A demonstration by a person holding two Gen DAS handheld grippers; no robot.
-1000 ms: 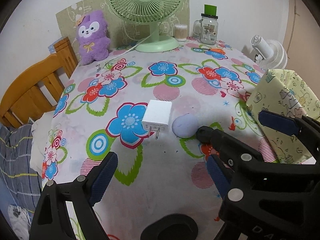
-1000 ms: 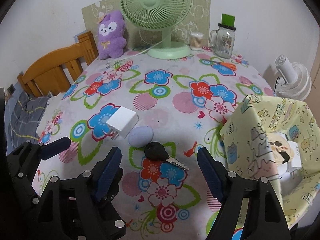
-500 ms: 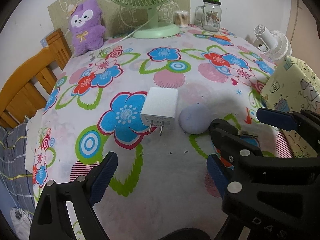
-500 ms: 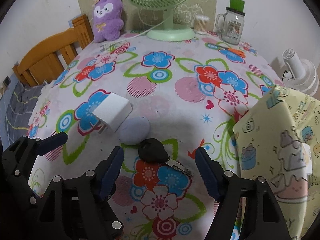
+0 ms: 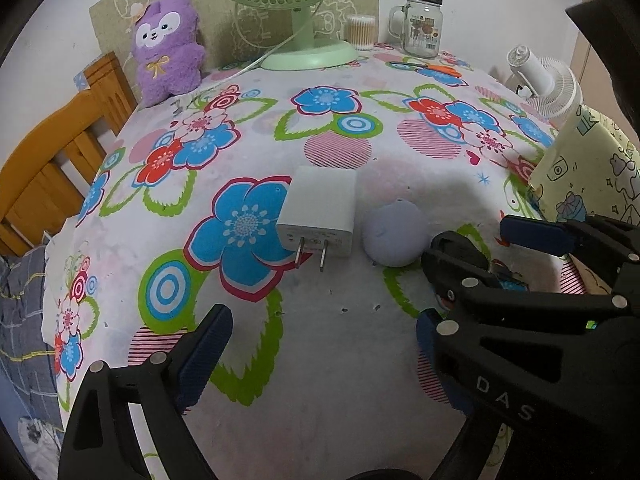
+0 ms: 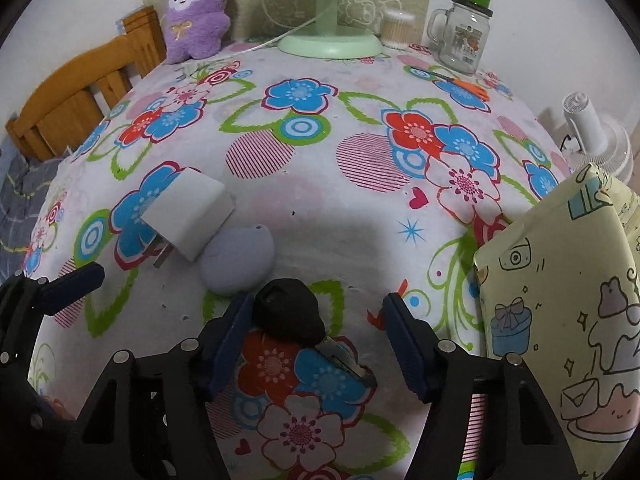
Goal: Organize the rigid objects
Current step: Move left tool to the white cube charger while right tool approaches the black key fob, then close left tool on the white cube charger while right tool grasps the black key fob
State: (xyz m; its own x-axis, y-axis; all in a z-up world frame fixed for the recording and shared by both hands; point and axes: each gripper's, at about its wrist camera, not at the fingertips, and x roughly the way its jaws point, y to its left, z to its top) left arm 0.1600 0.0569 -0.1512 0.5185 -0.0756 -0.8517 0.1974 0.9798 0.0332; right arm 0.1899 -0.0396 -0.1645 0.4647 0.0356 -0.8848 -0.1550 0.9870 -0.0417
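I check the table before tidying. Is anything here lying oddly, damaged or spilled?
Nothing looks spilled or broken. The white charger lies flat with its prongs bare, touching the lilac egg-shaped thing; the black key lies loose beside them, between the closing jaws of the right gripper. Orange scissors lie near the jar.

Charger (image 6: 188, 212), pebble-like lump (image 6: 238, 258), key (image 6: 290, 314) apparently touching in a row.
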